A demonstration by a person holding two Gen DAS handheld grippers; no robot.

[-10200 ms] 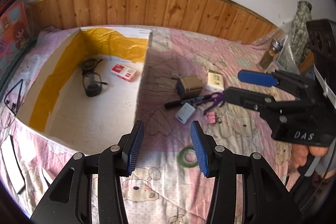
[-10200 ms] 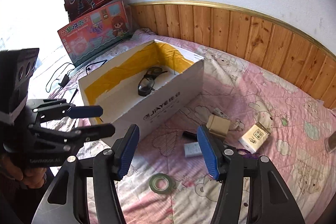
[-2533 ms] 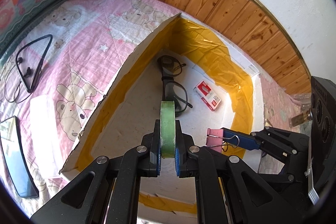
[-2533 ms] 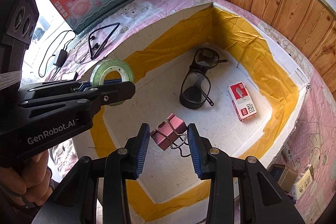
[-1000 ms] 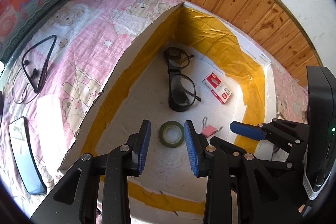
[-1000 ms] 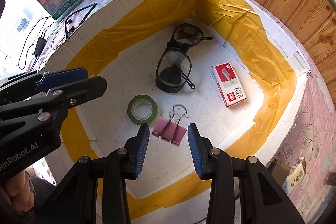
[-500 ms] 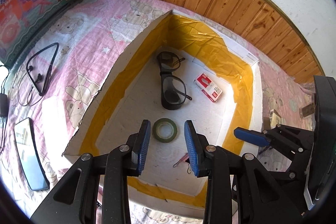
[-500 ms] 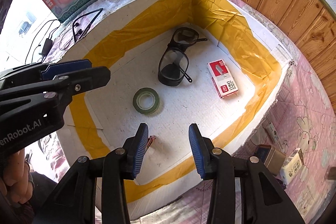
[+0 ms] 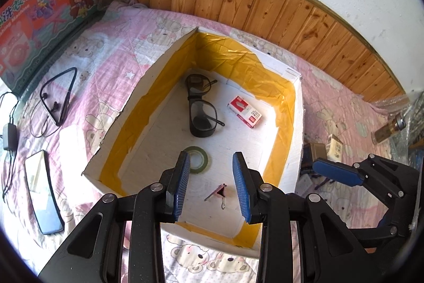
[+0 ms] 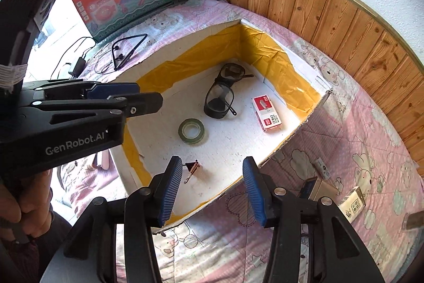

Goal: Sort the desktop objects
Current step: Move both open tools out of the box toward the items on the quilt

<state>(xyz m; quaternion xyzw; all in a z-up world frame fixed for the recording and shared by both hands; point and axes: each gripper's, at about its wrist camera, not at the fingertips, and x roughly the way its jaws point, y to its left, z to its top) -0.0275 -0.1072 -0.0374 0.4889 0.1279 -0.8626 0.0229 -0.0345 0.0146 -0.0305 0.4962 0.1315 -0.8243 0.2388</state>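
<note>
Both the left gripper (image 9: 212,186) and right gripper (image 10: 212,190) gape empty above the box (image 9: 298,123), which holds one tape roll (image 9: 197,159), one binder clip (image 9: 217,191), one pair of glasses (image 9: 200,110) and one staple box (image 9: 245,112).

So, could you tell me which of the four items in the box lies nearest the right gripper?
The pink binder clip, beside the right gripper's left finger; tape roll, glasses and staple box lie farther in.

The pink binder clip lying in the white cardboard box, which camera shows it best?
The left wrist view, though only slightly. There the pink binder clip lies unobstructed between the open left gripper fingers, its wire handle visible. In the right wrist view the clip sits half hidden beside the open right gripper finger.
</note>
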